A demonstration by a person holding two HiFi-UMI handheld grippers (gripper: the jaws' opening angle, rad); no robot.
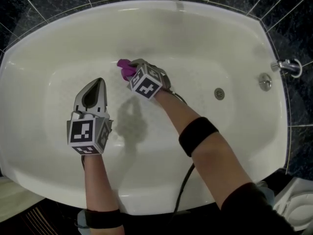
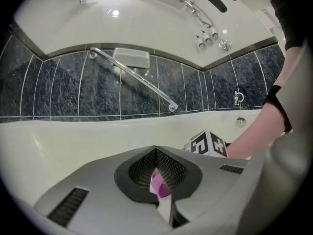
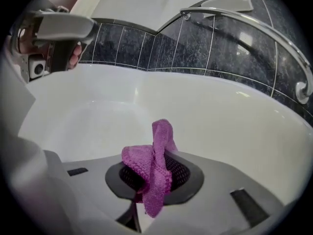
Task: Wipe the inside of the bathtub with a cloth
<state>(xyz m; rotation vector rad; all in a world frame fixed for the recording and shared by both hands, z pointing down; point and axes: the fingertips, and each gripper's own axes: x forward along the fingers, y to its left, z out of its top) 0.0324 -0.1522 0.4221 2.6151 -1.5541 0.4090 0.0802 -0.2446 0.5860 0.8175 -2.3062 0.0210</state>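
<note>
The white bathtub point(image 1: 234, 43) fills the head view. My right gripper point(image 1: 132, 66) reaches down to the tub floor near the far wall and is shut on a purple cloth point(image 1: 125, 68). In the right gripper view the cloth point(image 3: 154, 163) bunches up out of the closed jaws of that gripper point(image 3: 151, 182), above the white tub floor. My left gripper point(image 1: 99, 82) hovers over the tub's left part, shut and holding nothing, apart from the cloth. In the left gripper view a bit of the cloth point(image 2: 160, 186) shows through the gap in the left gripper point(image 2: 157, 180), with the right gripper's marker cube point(image 2: 208, 143) beyond.
A drain point(image 1: 219, 93), a round overflow knob point(image 1: 265, 81) and a tap point(image 1: 289, 65) sit at the tub's right end. A chrome grab rail point(image 2: 132, 75) crosses the dark tiled wall point(image 2: 49, 92) behind. A black cable point(image 1: 183, 190) trails over the near rim.
</note>
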